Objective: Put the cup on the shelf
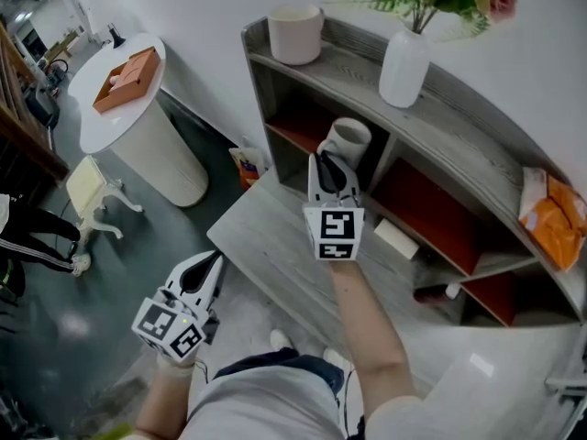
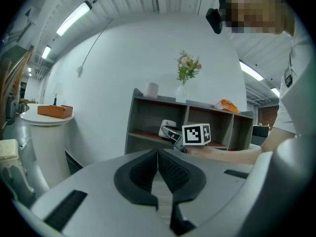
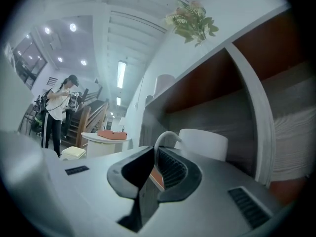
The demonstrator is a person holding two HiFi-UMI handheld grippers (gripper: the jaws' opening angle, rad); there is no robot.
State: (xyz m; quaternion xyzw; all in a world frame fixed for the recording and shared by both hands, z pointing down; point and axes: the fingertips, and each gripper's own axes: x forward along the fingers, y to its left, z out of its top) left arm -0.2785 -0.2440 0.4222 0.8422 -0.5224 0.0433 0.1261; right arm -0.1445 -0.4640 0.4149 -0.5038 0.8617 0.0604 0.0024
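The white cup (image 1: 351,138) stands upright in the upper left compartment of the grey wooden shelf (image 1: 477,145), on its red-brown board. My right gripper (image 1: 327,157) reaches into that compartment and is shut on the cup's handle. In the right gripper view the handle (image 3: 165,136) arches up from the right gripper's (image 3: 155,152) jaw tips, with the cup (image 3: 202,143) just behind. My left gripper (image 1: 213,262) hangs low at the left, away from the shelf, shut and holding nothing. The left gripper view shows the left gripper (image 2: 158,154) aimed at the shelf (image 2: 153,117) and the cup (image 2: 167,128).
On the shelf top stand a white pot (image 1: 295,33), a white vase of flowers (image 1: 404,67) and an orange bag (image 1: 555,211). A low grey platform (image 1: 275,236) lies before the shelf. A round white table (image 1: 128,126) with an orange box (image 1: 128,79) stands left. A person (image 3: 59,110) stands far off.
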